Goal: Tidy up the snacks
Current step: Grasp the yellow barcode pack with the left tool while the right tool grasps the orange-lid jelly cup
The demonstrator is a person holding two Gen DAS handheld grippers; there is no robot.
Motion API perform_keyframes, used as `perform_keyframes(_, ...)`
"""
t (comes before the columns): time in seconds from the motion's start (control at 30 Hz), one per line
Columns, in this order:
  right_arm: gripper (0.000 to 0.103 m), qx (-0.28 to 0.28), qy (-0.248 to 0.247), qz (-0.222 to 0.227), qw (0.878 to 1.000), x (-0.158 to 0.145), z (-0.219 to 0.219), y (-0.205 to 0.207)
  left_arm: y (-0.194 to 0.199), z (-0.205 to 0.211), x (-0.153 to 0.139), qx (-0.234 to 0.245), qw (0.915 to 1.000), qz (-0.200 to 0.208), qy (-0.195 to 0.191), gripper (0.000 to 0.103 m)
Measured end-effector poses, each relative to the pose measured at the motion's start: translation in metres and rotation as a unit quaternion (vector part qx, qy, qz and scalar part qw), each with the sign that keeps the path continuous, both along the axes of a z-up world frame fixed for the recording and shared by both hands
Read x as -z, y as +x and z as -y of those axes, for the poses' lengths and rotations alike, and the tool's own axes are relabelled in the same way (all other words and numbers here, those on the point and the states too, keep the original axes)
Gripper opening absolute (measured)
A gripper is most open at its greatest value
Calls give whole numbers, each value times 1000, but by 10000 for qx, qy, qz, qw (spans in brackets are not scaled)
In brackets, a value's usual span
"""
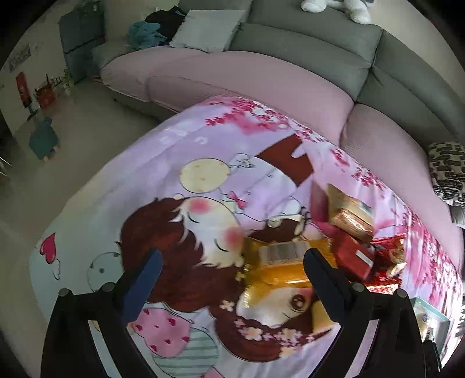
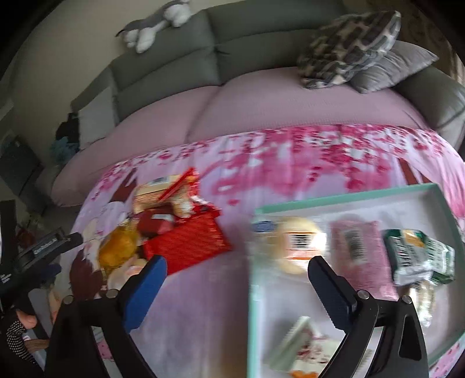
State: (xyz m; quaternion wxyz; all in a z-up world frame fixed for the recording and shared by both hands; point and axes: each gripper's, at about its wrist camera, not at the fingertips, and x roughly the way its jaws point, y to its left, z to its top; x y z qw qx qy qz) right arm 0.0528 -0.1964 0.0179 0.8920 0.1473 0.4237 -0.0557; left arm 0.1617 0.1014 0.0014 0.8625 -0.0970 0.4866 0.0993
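A pile of snack packs lies on a pink cartoon-print cloth. In the left wrist view my left gripper (image 1: 232, 258) is open and empty above the cloth, with a yellow snack pack (image 1: 276, 261) just ahead between the fingertips, a red pack (image 1: 353, 256) and a tan wafer pack (image 1: 350, 216) further right. In the right wrist view my right gripper (image 2: 237, 269) is open and empty over the left rim of a mint-edged tray (image 2: 334, 197). The tray holds a round bun pack (image 2: 293, 241), a pink pack (image 2: 357, 247) and a green-white pack (image 2: 415, 253). The red pile (image 2: 189, 241) lies to its left.
A grey sofa with a pink cover (image 1: 261, 78) runs behind the cloth. Patterned cushions (image 2: 348, 46) sit at its right end, a plush toy (image 2: 157, 26) on the backrest. A teal stool (image 1: 43, 139) stands on the floor at left.
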Motion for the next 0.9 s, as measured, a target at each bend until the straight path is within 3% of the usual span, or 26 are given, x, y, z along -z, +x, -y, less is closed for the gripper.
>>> perform_keyframes(0.4,103,-800,46,-289,9964,43,-72,29,19,-18,43,-170,9974,-683,-180,98)
perform_keyframes(0.6,103,-1031,-60,-427,9937,66,-98,38,21,-24,48,-220,9961,-788,-328,98)
perform_keyframes(0.9,68,-1220,47,-394,9917,77,-116,44,25,-34,50,-313,9941,-812,-652,98)
